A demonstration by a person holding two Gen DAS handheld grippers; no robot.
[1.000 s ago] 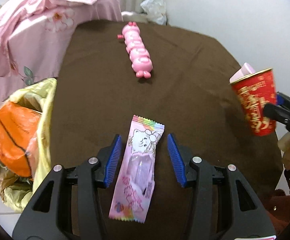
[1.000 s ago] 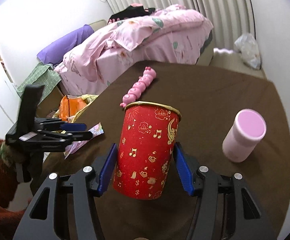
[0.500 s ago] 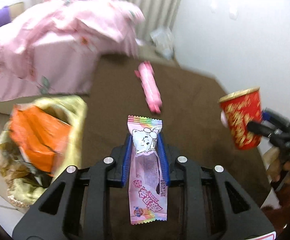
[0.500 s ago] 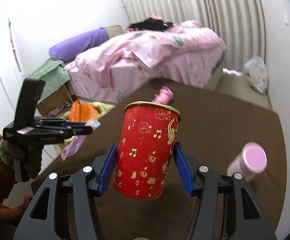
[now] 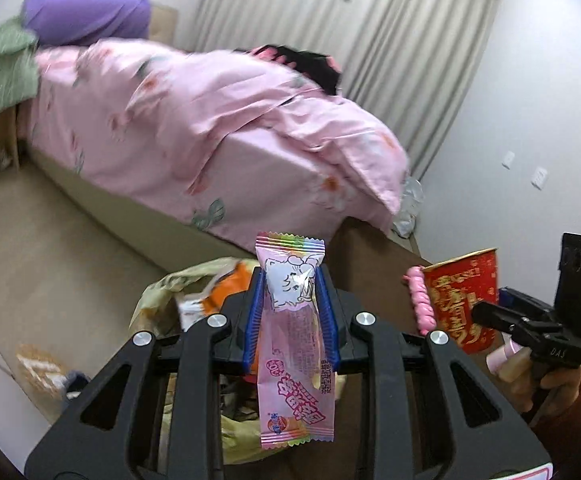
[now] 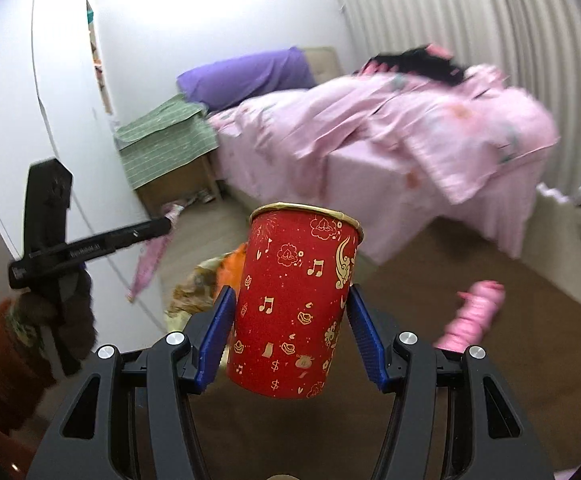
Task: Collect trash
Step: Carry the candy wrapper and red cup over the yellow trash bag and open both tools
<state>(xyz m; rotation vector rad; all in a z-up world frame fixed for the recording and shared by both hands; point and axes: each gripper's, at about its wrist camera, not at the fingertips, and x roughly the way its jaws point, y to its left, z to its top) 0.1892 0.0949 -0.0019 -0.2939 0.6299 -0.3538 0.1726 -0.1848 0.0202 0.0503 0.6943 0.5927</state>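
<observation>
The pink candy wrapper (image 5: 295, 344) is being gripped upright between the 2 blue pads of the left hand-held gripper (image 5: 290, 312), its lower end hanging free below them; the jaws have just been closing on it. It is being held in the air above an open yellowish trash bag (image 5: 158, 296) on the floor, in which orange packaging (image 5: 226, 292) is lying. In the right wrist view the wrapper (image 6: 150, 256) is seen dangling from the left hand-held gripper (image 6: 166, 222), which is being carried by a gloved hand (image 6: 62, 312).

The red paper cup (image 6: 294, 304), printed with gold notes and symbols, is being clamped upright between the pads of the right hand-held gripper (image 6: 290, 332), which are pressing on both of its sides. It is being held clear of the brown-covered bench (image 6: 490, 380). A pink segmented toy (image 6: 470, 316) is lying on the bench, to the right of the cup. Behind, a bed (image 5: 210, 128) with a pink floral quilt is seen, blurred.
</observation>
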